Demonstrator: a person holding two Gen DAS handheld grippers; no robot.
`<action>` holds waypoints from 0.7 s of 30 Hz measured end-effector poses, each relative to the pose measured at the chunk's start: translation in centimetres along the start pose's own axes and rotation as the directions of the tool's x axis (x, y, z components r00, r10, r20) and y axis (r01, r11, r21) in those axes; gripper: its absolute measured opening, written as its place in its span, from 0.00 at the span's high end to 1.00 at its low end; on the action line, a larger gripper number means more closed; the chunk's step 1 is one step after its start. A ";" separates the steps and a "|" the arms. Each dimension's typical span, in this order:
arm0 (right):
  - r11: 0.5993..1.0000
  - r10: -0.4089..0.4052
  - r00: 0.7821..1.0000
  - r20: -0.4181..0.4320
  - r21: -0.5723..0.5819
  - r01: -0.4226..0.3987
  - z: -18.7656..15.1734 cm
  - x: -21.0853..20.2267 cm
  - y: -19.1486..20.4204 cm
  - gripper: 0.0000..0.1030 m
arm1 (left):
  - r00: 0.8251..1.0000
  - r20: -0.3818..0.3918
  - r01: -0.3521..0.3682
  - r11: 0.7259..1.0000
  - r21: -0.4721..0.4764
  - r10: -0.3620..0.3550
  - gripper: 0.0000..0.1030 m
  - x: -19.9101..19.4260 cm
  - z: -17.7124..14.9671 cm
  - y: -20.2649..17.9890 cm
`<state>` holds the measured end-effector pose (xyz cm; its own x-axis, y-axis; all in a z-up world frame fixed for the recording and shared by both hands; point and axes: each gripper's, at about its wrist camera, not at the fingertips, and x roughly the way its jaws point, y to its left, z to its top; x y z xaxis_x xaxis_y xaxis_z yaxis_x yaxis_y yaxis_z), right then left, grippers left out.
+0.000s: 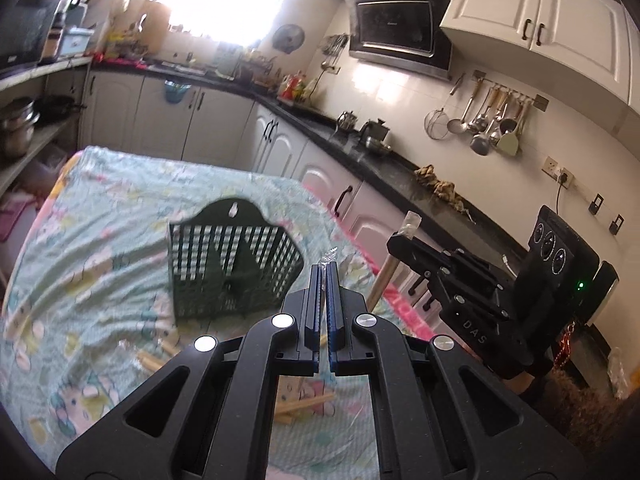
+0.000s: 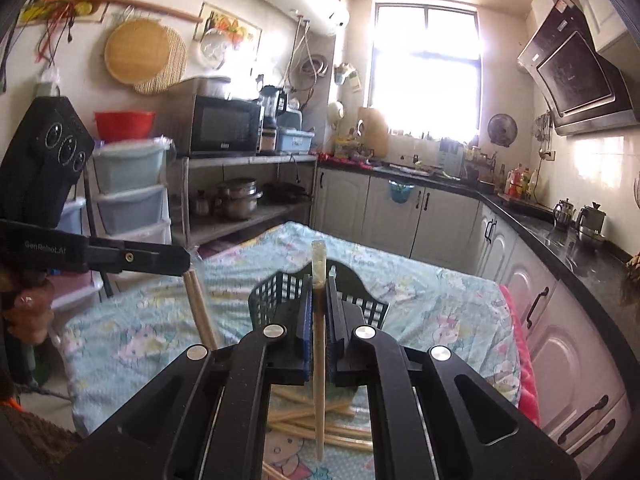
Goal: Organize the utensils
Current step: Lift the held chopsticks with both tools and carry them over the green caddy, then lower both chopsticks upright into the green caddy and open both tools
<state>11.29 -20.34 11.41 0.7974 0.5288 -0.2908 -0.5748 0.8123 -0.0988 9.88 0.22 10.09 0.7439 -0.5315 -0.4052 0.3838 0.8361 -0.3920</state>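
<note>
A dark green slotted utensil basket (image 1: pixel 236 260) (image 2: pixel 272 292) lies on the table's pastel cartoon cloth (image 1: pixel 100 220) (image 2: pixel 432 292). My left gripper (image 1: pixel 325 266) (image 2: pixel 186 262) is shut; a scrap of clear wrapper (image 1: pixel 329 257) shows at its tips. In the right wrist view wooden chopsticks (image 2: pixel 200 312) hang down from those tips. My right gripper (image 2: pixel 320 276) (image 1: pixel 400 236) is shut on another wooden chopstick (image 2: pixel 319 340) (image 1: pixel 382 280), held upright above the table with its wrapped end on top. Several loose chopsticks (image 2: pixel 320 424) (image 1: pixel 308 404) lie on the cloth below both grippers.
A black kitchen counter (image 1: pixel 400 176) with white cabinets (image 2: pixel 560 320) runs close along the table's right side, with kettles (image 2: pixel 588 220) on it. A shelf with pots (image 2: pixel 236 200) and plastic drawers (image 2: pixel 128 204) stands to the left. A person's hand (image 2: pixel 28 312) holds the left gripper.
</note>
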 end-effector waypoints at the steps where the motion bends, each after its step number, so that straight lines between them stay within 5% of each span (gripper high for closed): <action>1: 1.000 0.000 1.000 0.008 0.005 0.000 0.4 0.0 -0.2 0.94 | 1.000 0.008 0.000 1.000 0.005 0.000 0.99 0.0 0.4 -0.1; 21: 0.998 -0.023 0.979 0.203 0.066 0.010 7.9 1.6 -3.7 0.94 | 0.976 0.201 -0.093 0.996 0.013 0.088 0.99 -1.3 9.2 1.1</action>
<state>16.14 -20.60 18.87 0.8312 0.5487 -0.0895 -0.5534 0.8320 -0.0385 14.40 3.04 17.81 0.8698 -0.4171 -0.2637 0.3201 0.8836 -0.3418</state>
